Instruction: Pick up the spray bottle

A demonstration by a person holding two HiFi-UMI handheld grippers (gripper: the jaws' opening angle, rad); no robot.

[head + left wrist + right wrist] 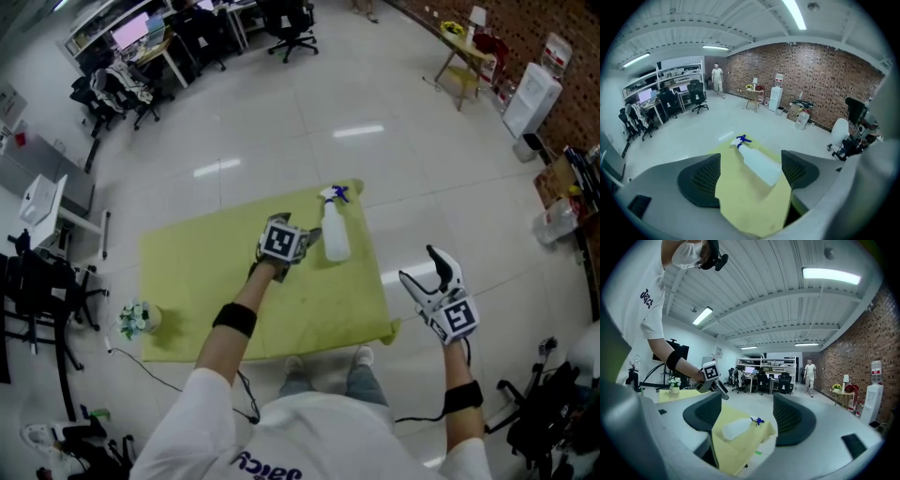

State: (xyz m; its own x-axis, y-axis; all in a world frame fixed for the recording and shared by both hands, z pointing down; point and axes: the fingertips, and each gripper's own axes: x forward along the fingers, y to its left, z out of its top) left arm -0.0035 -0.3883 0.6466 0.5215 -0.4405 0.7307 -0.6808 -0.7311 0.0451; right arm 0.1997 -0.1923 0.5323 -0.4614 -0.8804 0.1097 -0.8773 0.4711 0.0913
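Note:
A white spray bottle with a blue nozzle lies on its side on the yellow table, nozzle pointing away from me. My left gripper hovers just left of the bottle, open. In the left gripper view the bottle lies ahead between the spread jaws, its base close to the right jaw, not gripped. My right gripper hangs open past the table's right edge, holding nothing. In the right gripper view the bottle and the left gripper's marker cube show beyond the open jaws.
A small pot of flowers stands at the table's near left corner. Office chairs and desks fill the far left, and a water dispenser stands by the brick wall. A person stands far off.

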